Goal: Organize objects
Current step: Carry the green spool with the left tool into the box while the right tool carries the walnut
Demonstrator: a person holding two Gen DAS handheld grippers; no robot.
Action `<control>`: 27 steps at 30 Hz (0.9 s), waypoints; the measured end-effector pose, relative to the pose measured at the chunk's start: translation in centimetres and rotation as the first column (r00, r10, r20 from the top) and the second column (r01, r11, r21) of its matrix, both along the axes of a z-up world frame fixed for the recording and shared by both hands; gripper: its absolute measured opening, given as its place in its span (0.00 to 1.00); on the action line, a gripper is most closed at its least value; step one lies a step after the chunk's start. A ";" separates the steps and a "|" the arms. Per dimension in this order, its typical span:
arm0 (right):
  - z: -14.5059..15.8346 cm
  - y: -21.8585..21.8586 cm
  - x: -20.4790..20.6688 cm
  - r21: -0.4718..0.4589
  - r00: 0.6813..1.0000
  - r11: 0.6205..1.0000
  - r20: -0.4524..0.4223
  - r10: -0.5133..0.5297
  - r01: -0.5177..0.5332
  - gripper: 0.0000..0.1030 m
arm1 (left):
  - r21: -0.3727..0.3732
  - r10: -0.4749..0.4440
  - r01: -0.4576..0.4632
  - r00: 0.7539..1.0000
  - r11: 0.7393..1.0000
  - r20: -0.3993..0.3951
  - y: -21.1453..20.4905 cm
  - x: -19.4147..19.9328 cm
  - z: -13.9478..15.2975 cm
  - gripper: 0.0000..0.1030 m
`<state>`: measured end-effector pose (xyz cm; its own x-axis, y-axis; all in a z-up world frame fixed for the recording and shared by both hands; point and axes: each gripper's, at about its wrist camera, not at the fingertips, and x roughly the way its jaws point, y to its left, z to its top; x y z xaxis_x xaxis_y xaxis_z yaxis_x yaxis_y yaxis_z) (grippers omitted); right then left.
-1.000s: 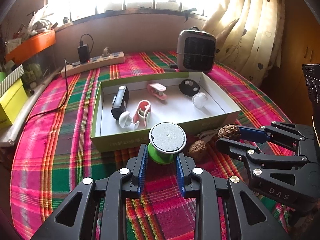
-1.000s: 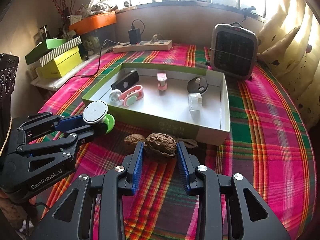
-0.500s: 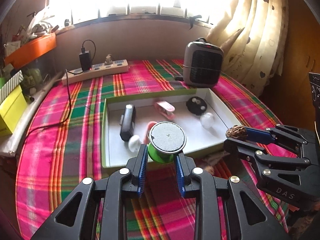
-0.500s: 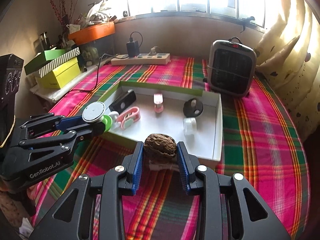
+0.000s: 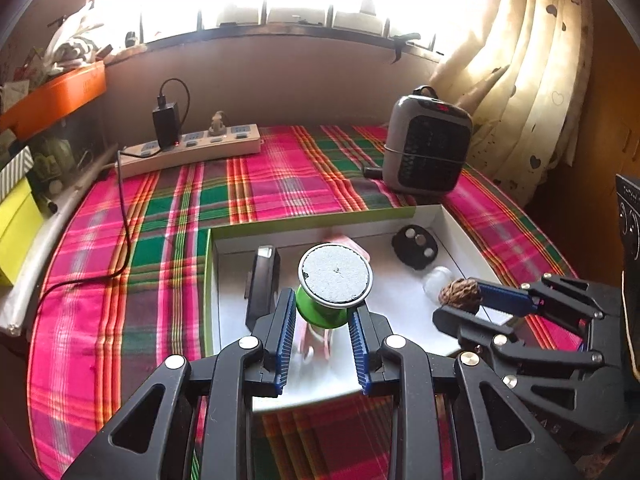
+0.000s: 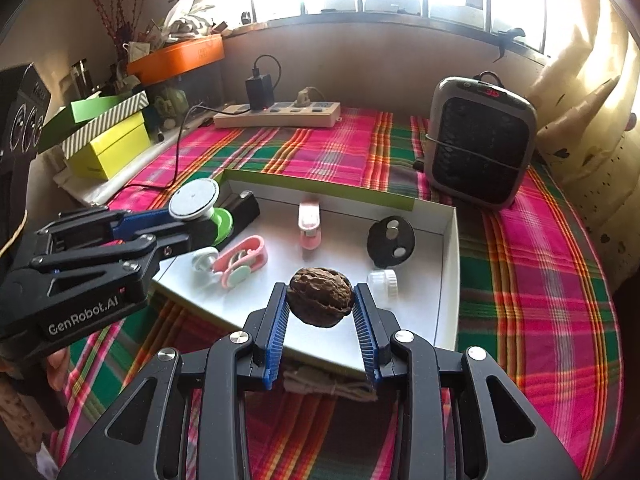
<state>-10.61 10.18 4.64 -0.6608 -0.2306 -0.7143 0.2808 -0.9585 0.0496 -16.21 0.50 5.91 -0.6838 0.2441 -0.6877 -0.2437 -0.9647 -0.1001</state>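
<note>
My left gripper (image 5: 322,320) is shut on a green spool with a round grey top (image 5: 334,276), held in the air over the green-rimmed white box (image 5: 312,218). From the right wrist view the same spool (image 6: 200,204) hangs over the box's left end. A brown walnut (image 6: 320,296) sits pinched in my right gripper (image 6: 320,308), above the near part of the box (image 6: 450,272); the walnut (image 5: 460,290) also shows at the right of the left wrist view. Inside the box lie a black device (image 6: 240,208), pink clips (image 6: 310,224), a black disc (image 6: 391,242) and a clear cap (image 6: 382,282).
A grey heater (image 6: 480,144) stands behind the box on the plaid cloth (image 6: 540,280). A power strip with a charger (image 6: 276,114) lies at the back, its cable trailing left. Yellow and green boxes (image 6: 104,148) are stacked at the left edge. A beige cord bundle (image 6: 328,384) lies under my right gripper.
Both grippers have moved forward from in front of the box to over it, each carrying its object. The second walnut on the cloth has dropped out of sight.
</note>
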 end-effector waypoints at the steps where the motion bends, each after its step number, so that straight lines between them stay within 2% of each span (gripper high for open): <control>1: -0.1 -0.1 -0.2 0.001 1.000 1.000 0.003 0.002 -0.002 0.33 | 0.000 -0.001 0.001 1.000 1.000 0.002 0.1 -0.4 -0.1 0.23; 14: -1.5 -0.6 -3.3 0.022 0.999 1.000 0.052 0.017 -0.018 0.33 | -0.030 -0.012 0.013 0.999 0.999 0.049 1.1 -4.2 -1.7 0.23; 27: -2.9 -1.2 -4.9 0.060 0.996 0.998 0.081 0.029 -0.034 0.33 | -0.044 0.001 0.002 0.997 0.999 0.077 1.2 -5.7 -3.1 0.23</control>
